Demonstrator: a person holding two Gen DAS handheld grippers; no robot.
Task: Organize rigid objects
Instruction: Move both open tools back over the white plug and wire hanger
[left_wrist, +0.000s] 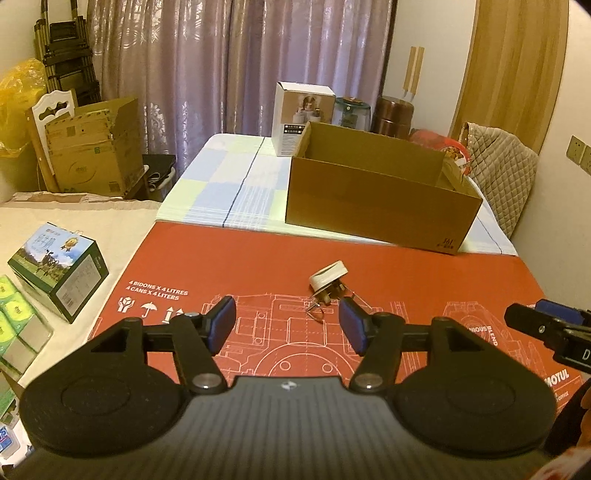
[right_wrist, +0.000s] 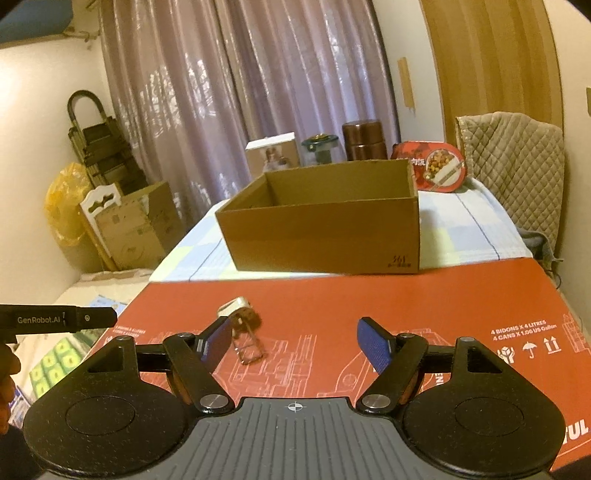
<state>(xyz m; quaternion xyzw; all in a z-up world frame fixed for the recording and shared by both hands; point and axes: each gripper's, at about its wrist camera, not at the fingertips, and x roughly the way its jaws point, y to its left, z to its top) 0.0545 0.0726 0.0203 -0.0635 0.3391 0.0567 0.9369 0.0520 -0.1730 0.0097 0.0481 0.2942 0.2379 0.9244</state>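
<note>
The left gripper (left_wrist: 287, 325) had its blue-padded fingers (left_wrist: 221, 325) spread wide with nothing between them. Just past the right-hand pad, a little above the middle of the left wrist frame, lay the one loose item: a small white plug (left_wrist: 328, 278) on its side, its metal prongs toward the camera and a thin wire ring beside them. It was near the fingers but not touching them, and sat slightly right of the gap.

The right gripper (right_wrist: 295, 345) was as wide open and as empty. From its view the plug (right_wrist: 236, 310) showed left of centre, just beyond the left pad, blurred enough that I could not make out its details.

Both tools hung low over the red sheet (left_wrist: 424, 280) covering the tabletop. Beyond its far edge, in the upper middle of each frame, an open cardboard box (left_wrist: 380, 206) stood on the checked cloth; I could see nothing inside it from either view.

To my eye this was the approach before the first pick, nothing yet stowed. The next move seemed to call for one gripper to centre on the plug, settle lower, close on its white body and not the prongs or ring, then carry it to the box.
</note>
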